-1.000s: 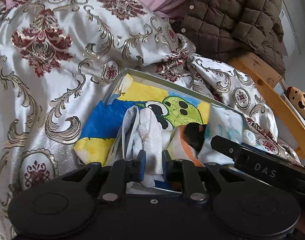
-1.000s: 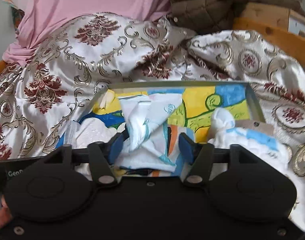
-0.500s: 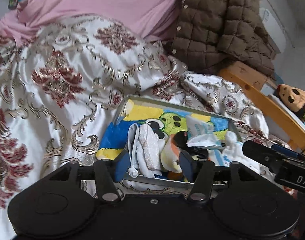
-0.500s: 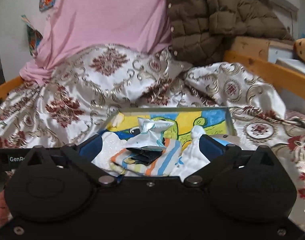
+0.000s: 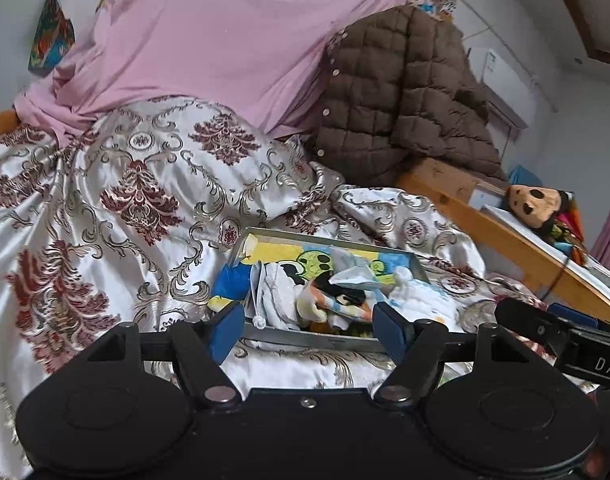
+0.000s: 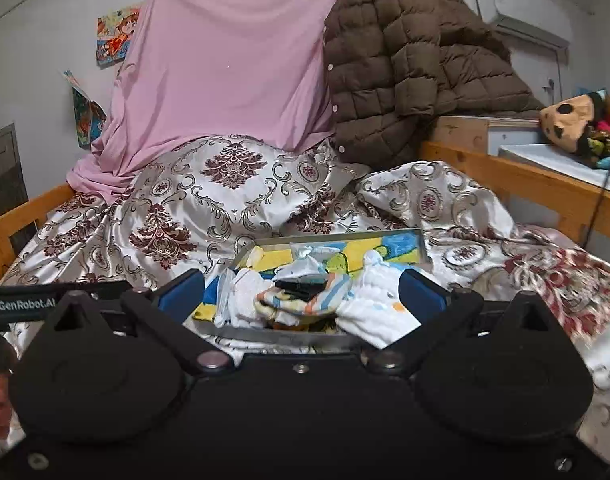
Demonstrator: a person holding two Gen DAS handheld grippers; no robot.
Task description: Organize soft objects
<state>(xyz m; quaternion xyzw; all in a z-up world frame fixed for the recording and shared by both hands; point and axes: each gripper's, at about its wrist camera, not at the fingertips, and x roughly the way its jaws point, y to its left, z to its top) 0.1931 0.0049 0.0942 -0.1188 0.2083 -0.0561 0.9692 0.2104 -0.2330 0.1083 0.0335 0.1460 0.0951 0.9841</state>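
Black left gripper [image 6: 25,303] lettered "GenRobot.AI", right gripper [image 5: 565,344] "DAS"

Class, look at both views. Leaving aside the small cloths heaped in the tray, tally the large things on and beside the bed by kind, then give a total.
Metal tray: 1
Brown quilted jacket: 1
Pink sheet: 1
Patterned bedspread: 1
Plush toy: 1
Total: 5
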